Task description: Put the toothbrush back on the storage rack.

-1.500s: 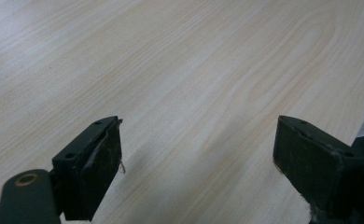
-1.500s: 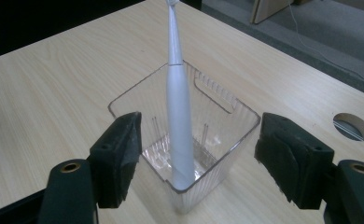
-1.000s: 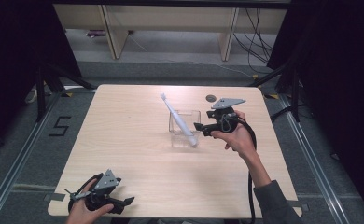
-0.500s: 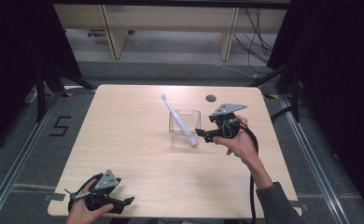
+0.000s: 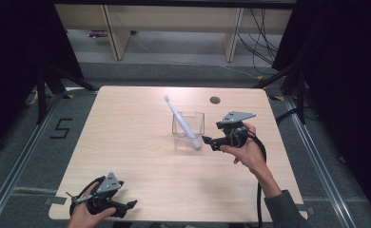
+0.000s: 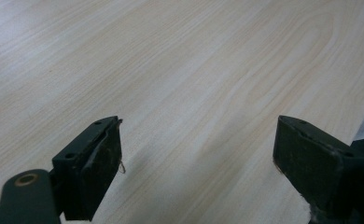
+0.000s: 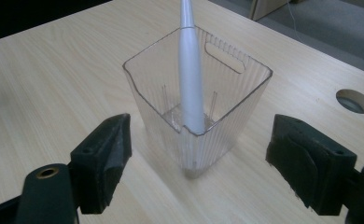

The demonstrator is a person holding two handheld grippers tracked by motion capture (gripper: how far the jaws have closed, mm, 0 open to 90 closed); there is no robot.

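One clear ribbed cup (image 5: 188,129) stands upright near the middle of the counter (image 5: 126,142), and one white toothbrush (image 5: 181,121) leans in it, handle end down in the cup and head up toward the far left. In the right gripper view the cup (image 7: 203,116) shows one slot cut in its far wall, and the toothbrush (image 7: 190,88) rests with its base on the cup's floor, against the near wall. One round hole (image 5: 215,99) sits in the counter toward the far edge, right of the cup.

There are two grippers. The right gripper (image 5: 206,141), held in the right hand (image 5: 248,152), sits just beside the cup's right side; its jaws are spread wide, on either side of the cup in its own view, and hold nothing. The left gripper (image 5: 129,205), held in the left hand (image 5: 86,216), rests at the counter's near left edge, well apart from the cup. Its jaws are also spread wide over bare wood and grip nothing.
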